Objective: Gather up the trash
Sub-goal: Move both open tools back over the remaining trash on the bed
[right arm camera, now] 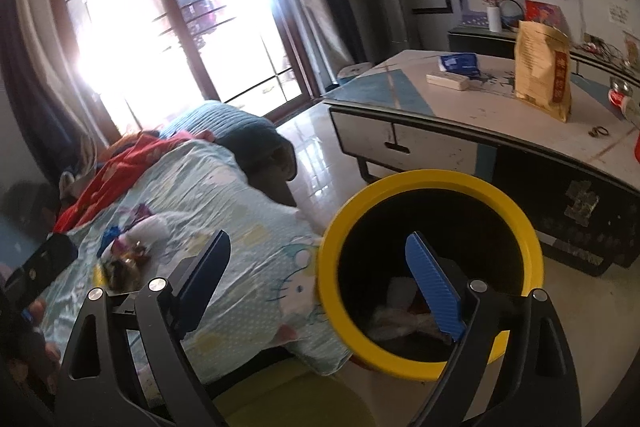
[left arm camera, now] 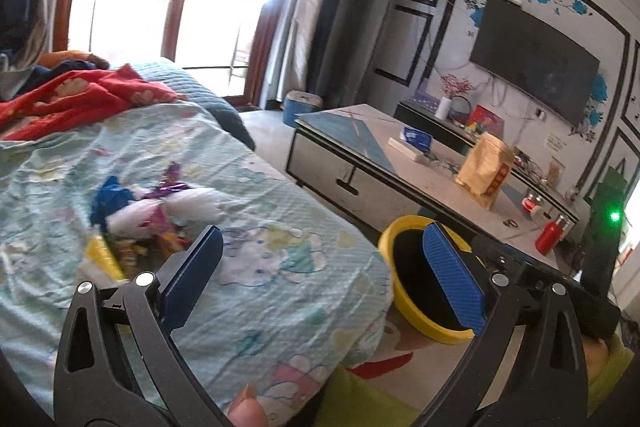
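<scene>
Some trash already lies in your yellow-rimmed bin (right arm camera: 430, 355), but the wrapper pile (left arm camera: 148, 223) on the bedsheet (left arm camera: 280, 267) remains. Your left gripper (left arm camera: 324, 275) and right gripper (right arm camera: 320, 291) are both spread wide, holding nothing (ready for more).

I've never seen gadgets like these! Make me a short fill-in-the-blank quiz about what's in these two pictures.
1. The rim of the trash bin beside the bed is coloured ____.
2. The pile of trash still to be collected lies on the ____.
3. The jaws of the left gripper and the right gripper both stand ____, with nothing between them.
4. The tall golden bag stands on the low ____.

Missing words: yellow; bed; open; table
</scene>
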`<state>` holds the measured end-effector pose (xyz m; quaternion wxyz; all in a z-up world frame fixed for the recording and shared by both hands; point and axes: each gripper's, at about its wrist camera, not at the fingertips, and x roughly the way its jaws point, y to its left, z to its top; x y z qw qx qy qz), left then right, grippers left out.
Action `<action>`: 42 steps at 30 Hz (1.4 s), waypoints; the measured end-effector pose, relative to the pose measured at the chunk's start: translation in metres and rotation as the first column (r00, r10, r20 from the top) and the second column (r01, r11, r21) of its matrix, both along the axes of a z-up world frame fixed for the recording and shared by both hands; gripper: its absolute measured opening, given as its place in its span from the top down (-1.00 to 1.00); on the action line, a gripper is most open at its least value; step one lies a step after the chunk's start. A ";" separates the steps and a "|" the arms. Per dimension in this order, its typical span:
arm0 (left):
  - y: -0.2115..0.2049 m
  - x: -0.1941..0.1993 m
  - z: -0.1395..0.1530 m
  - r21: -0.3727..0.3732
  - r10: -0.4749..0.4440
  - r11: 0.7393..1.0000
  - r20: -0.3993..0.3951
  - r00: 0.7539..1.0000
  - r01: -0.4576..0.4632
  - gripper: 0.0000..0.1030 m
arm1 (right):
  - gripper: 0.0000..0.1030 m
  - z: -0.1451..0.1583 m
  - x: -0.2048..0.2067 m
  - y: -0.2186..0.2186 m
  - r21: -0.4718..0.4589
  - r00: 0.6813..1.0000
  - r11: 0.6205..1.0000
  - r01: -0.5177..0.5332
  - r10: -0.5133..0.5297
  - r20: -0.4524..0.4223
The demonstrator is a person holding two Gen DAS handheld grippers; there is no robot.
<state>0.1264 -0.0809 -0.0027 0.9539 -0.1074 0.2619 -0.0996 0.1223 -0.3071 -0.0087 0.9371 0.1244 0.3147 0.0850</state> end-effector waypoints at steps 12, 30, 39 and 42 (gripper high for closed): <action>0.044 -0.016 0.003 -0.034 0.102 0.994 0.009 0.995 -0.102 -0.79 | -0.68 0.010 -0.017 0.047 -0.039 0.994 0.994 -0.104 0.105 0.022; 0.098 -0.025 0.003 -0.108 0.211 0.972 0.007 0.978 -0.209 -0.79 | -0.68 0.013 -0.040 0.113 -0.115 0.959 0.954 -0.278 0.283 0.024; 0.135 -0.024 -0.001 -0.123 0.288 0.950 -0.020 0.957 -0.289 -0.79 | -0.68 0.016 -0.045 0.158 -0.139 0.918 0.911 -0.389 0.396 0.029; 0.153 -0.024 -0.002 -0.128 0.322 0.938 -0.028 0.946 -0.323 -0.79 | -0.68 0.017 -0.044 0.173 -0.151 0.905 0.897 -0.415 0.424 0.028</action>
